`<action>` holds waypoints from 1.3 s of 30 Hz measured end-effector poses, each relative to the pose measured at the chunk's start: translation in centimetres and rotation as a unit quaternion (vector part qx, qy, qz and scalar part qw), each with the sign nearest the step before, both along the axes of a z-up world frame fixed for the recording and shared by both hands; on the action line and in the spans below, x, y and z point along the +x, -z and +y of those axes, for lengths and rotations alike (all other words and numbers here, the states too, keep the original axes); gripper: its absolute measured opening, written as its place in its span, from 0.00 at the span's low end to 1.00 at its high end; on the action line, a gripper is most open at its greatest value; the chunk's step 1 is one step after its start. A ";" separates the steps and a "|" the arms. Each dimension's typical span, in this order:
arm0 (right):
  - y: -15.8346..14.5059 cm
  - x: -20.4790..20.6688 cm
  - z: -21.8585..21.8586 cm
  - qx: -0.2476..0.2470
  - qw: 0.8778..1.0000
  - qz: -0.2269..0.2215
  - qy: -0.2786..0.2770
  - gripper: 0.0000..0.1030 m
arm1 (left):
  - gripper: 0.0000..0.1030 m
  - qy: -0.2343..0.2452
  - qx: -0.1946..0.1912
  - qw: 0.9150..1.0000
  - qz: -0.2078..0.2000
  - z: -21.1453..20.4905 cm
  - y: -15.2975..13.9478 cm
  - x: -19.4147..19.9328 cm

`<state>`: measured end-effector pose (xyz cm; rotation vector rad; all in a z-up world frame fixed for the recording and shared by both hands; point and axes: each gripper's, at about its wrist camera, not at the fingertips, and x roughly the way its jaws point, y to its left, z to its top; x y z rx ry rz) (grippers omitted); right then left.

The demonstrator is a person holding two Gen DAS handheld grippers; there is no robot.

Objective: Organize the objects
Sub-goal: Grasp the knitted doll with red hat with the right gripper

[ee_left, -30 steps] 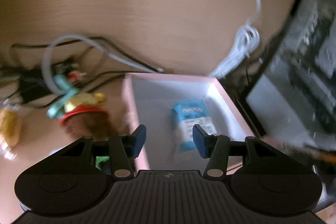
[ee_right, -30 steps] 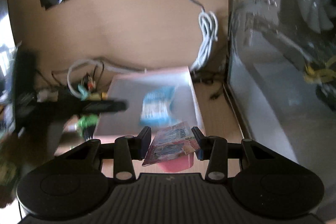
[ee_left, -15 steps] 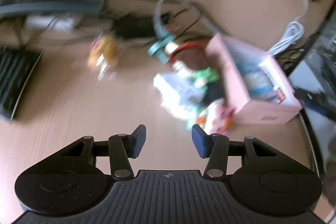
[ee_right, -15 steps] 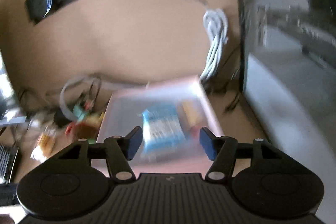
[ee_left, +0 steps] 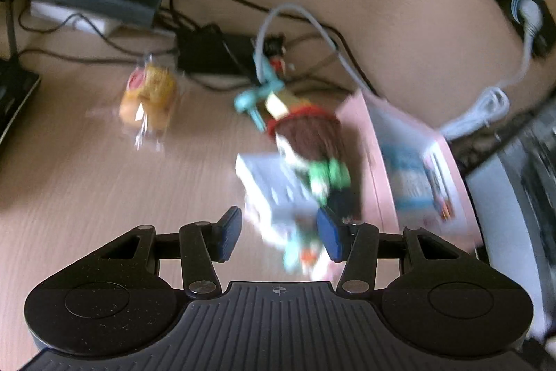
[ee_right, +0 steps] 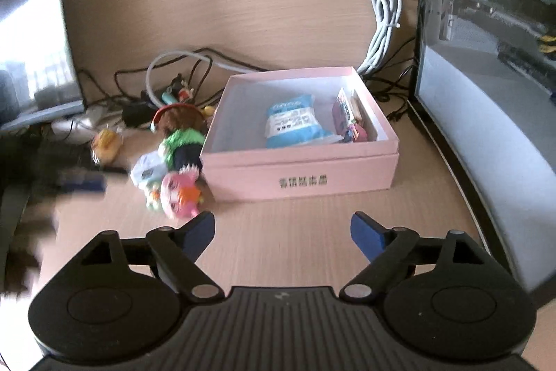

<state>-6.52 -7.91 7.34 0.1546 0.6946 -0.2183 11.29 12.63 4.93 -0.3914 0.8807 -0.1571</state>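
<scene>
Right gripper, a second ago clamping a colourful packet, now gapes empty, drawn back; packet lies at pink box's right wall, frame centre. Left gripper, jaws apart, has swung from the box to the toy pile.

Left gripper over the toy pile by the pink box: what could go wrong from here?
The left gripper is open over toys packed tight: the doll, the white packet and the pink toy touch, so closing may catch two. The cables behind the doll could snag. The left view is blurred, so aim may be off.
</scene>
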 end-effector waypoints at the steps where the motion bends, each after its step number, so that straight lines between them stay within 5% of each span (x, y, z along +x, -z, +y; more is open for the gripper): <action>1: 0.0 -0.4 0.4 -0.009 1.000 0.003 -0.001 0.85 | 0.51 0.001 0.002 1.000 0.007 -0.2 0.2 1.1; 13: 1.4 -2.6 1.9 -0.032 0.998 0.044 -0.010 0.88 | 0.54 0.065 0.060 0.995 0.055 -3.0 3.5 6.3; 21: 1.4 -0.6 2.5 -0.040 0.998 0.030 -0.047 0.88 | 0.26 0.078 0.046 0.996 0.025 -0.9 1.7 2.4; 29: -0.4 7.0 3.8 -0.017 0.993 0.000 -0.115 0.88 | 0.17 0.071 0.040 0.996 0.021 5.0 0.3 -4.4; 34: -1.1 13.7 5.9 0.010 0.987 0.010 -0.157 0.88 | 0.22 0.051 0.057 0.997 0.021 7.8 0.3 -7.0; 39: 0.8 20.5 8.6 -0.027 0.987 0.048 -0.148 0.88 | 0.33 0.009 0.066 0.997 0.028 10.0 1.0 -7.8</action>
